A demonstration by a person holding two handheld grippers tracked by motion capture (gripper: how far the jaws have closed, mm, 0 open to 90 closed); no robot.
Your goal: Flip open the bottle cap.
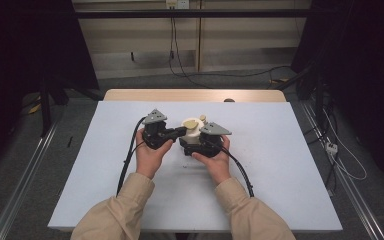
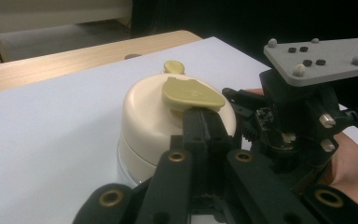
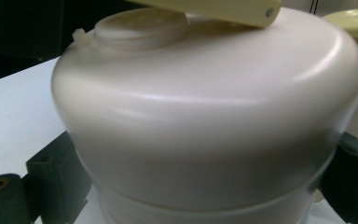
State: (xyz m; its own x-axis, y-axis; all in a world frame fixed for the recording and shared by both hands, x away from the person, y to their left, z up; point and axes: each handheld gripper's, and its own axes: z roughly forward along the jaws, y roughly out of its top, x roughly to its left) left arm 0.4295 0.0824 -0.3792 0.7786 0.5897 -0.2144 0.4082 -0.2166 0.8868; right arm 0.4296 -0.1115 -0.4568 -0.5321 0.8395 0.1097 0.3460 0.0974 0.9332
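At table centre, my right gripper (image 1: 198,141) clamps the cream plastic round container (image 1: 192,133) steady so my left gripper (image 2: 204,115), clenched, nips its olive-yellow lid tab (image 2: 192,93).

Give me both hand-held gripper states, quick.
Left hand-held gripper: shut on olive flap.
Right hand-held gripper: shut on cream container.

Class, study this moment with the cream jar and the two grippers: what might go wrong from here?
1. The left gripper, jaws shut, meets only the edge of the olive flap; it may slip off.
2. The right gripper straddles the cream jar low, so lifting the flap might tip the jar.
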